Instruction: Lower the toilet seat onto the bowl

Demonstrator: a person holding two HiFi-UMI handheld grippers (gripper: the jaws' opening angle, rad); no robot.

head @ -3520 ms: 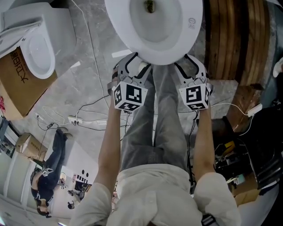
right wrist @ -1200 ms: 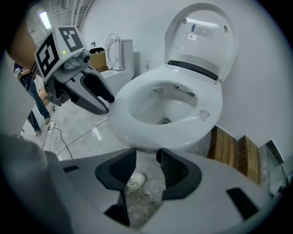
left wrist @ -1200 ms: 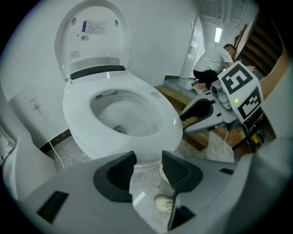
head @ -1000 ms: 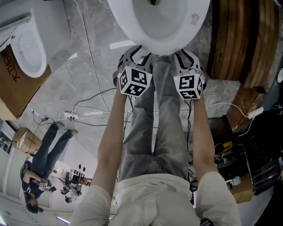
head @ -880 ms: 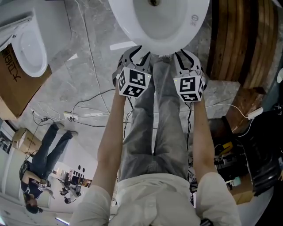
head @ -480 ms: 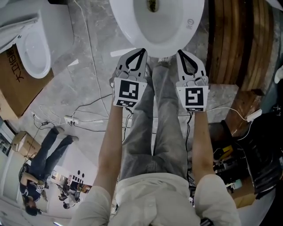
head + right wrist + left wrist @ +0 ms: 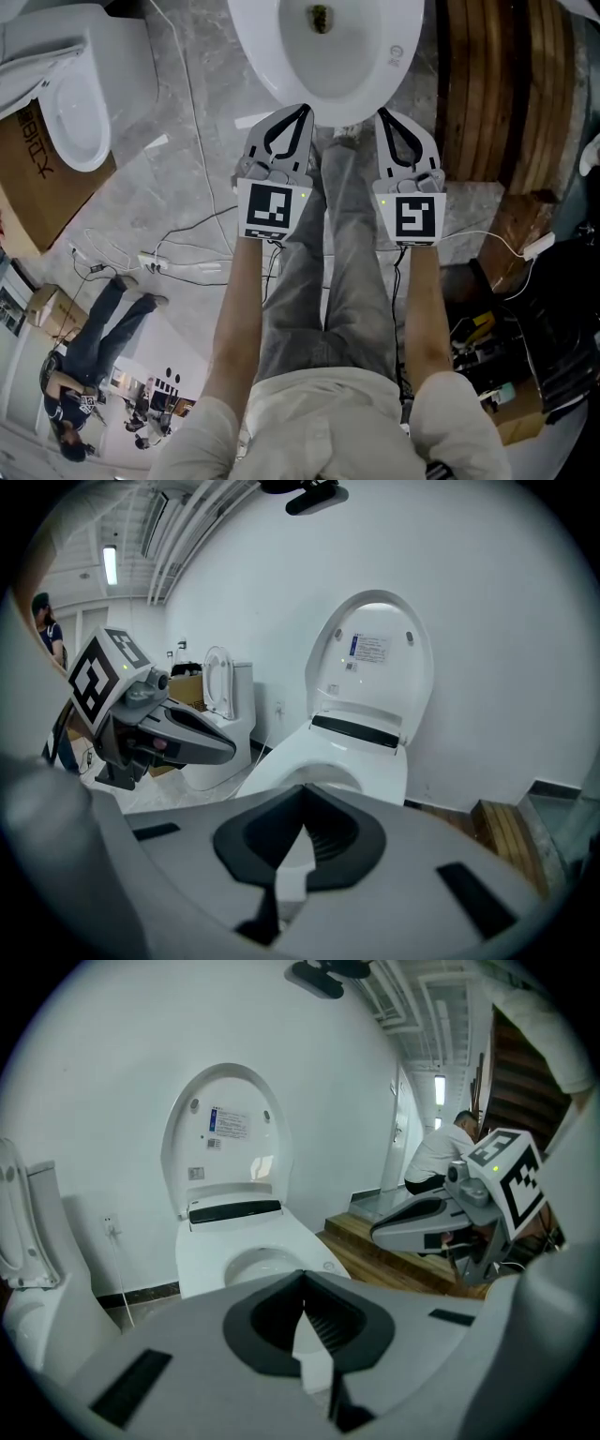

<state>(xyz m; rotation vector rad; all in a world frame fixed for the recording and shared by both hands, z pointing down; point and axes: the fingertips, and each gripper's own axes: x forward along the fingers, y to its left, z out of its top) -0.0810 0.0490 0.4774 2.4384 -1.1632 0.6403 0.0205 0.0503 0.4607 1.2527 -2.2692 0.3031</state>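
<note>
Backing off toilet seat (image 7: 255, 49) | left hand-held gripper (image 7: 302, 107), right hand-held gripper (image 7: 382, 112): now closed, empty

Your left forearm (image 7: 236, 309) and right forearm (image 7: 422, 309) reach forward side by side. The left gripper (image 7: 300, 112) and right gripper (image 7: 383, 114) tilt downward, jaws closed and empty.

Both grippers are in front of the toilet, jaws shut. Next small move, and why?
Probably just draw both grippers back and stop. The seat looks to lie flat already; only the lid stands upright. The left gripper and right gripper are shut on nothing and hang short of the toilet, so there seems to be nothing left to lower.
</note>
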